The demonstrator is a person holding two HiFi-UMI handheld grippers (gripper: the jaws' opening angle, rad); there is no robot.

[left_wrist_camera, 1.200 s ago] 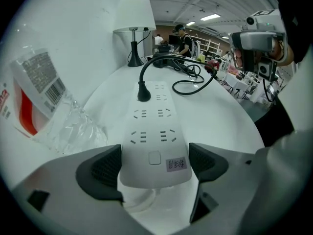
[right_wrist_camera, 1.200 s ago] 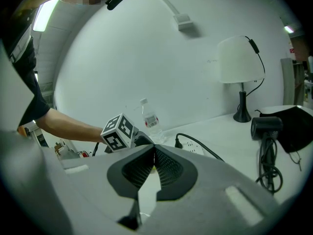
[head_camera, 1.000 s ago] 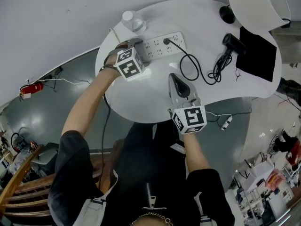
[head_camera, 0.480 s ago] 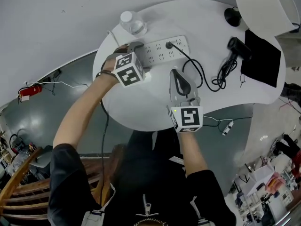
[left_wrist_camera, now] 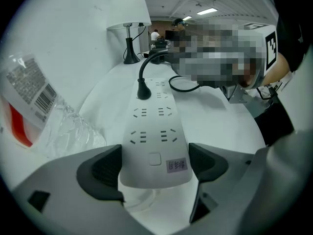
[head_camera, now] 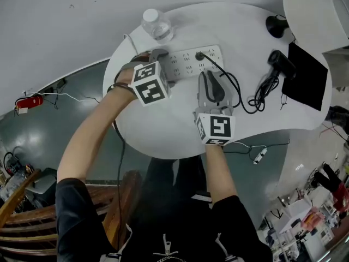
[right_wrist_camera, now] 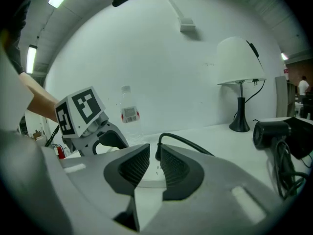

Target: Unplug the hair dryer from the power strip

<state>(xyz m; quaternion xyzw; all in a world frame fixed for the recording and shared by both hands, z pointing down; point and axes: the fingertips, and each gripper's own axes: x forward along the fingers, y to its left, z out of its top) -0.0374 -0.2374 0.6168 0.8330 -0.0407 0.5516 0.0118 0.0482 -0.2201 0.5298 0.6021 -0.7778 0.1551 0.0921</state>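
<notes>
On the surface (head_camera: 163,138), your left gripper (left_wrist_camera: 155,166) clamped the near end of the light, rigid power strip (left_wrist_camera: 149,126). The hair dryer's plug (right_wrist_camera: 159,152) — small, hard, likely snug — sat just ahead of your right gripper (right_wrist_camera: 155,169), whose fingers (right_wrist_camera: 132,168) had just been parting, nothing between them. Its body, not the limp cord (right_wrist_camera: 190,143), looked the place to grip.

left gripper (head_camera: 156,53) hides the power strip's (head_camera: 188,64) end.
</notes>
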